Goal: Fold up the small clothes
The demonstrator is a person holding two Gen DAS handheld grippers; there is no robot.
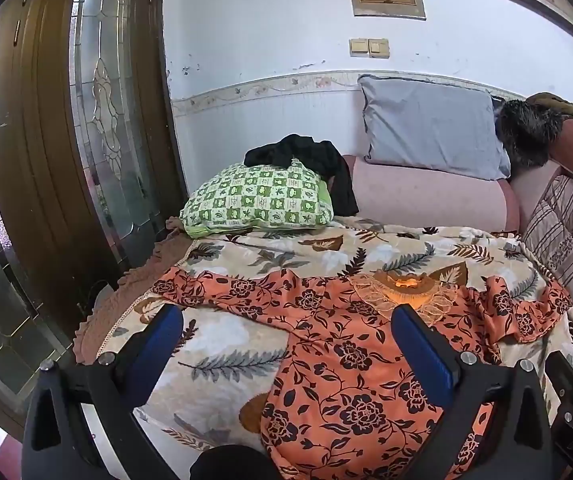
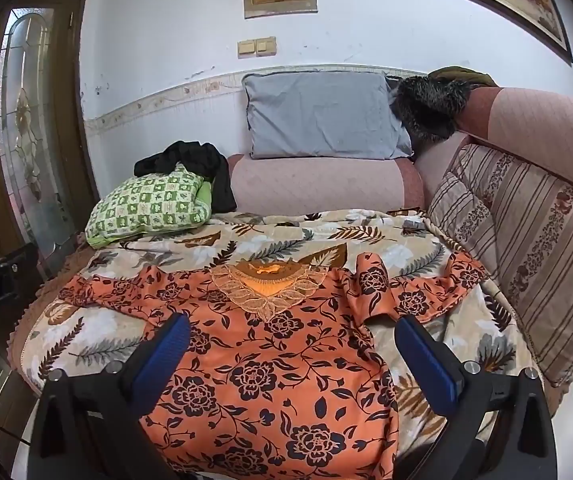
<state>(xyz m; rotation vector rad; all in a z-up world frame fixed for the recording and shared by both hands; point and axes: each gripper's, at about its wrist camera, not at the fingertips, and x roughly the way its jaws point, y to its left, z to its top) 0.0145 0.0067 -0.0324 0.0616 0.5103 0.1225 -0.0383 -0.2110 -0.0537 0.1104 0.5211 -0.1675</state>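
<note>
An orange floral dress [image 2: 270,360] is spread flat on a leaf-print blanket [image 2: 286,240] that covers the seat of a sofa [image 2: 546,128]. Its lace neckline [image 2: 266,284] is turned toward the back wall, and a sleeve is laid out to each side; the right sleeve [image 2: 418,292] is rumpled and partly folded over itself.

The left gripper [image 1: 286,344] is held low above the dress's left edge and pointed forward along the sofa, with its blue fingers [image 1: 426,352] spread wide and nothing between them. The right gripper [image 2: 292,348] is held the same way over the right half of the dress, jaws parted and empty. Whether either is touching the cloth cannot be told.

A green checked pillow [image 2: 150,208] with a black garment [image 2: 202,164] draped over it is seen at the far left, and a grey pillow [image 2: 322,116] is propped against the wall.
</note>
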